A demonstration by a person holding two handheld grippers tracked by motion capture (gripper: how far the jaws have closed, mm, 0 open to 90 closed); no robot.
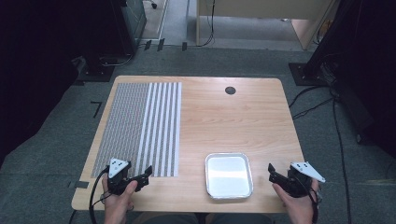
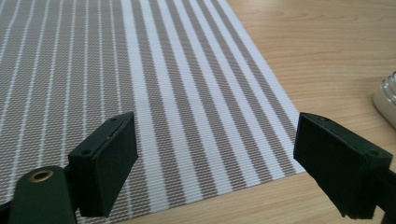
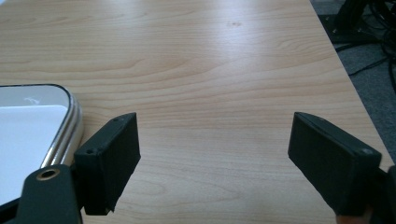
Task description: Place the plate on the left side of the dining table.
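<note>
A striped grey and white placemat (image 1: 140,128) lies flat on the left part of the wooden table (image 1: 233,116). My left gripper (image 1: 144,176) hovers over the mat's near right corner, open with nothing between its jaws; the mat (image 2: 154,93) spreads out ahead of that gripper (image 2: 217,163). A shiny empty metal tray (image 1: 229,175) sits near the front edge, right of centre. My right gripper (image 1: 272,171) is to the right of the tray, open and empty. In the right gripper view the tray's rim (image 3: 70,126) lies just left of the gripper (image 3: 215,158).
A small dark round grommet (image 1: 230,90) is set in the table near its far edge. Cables (image 1: 322,107) run over the grey floor to the right. The tray's corner (image 2: 386,95) shows at the right edge of the left gripper view.
</note>
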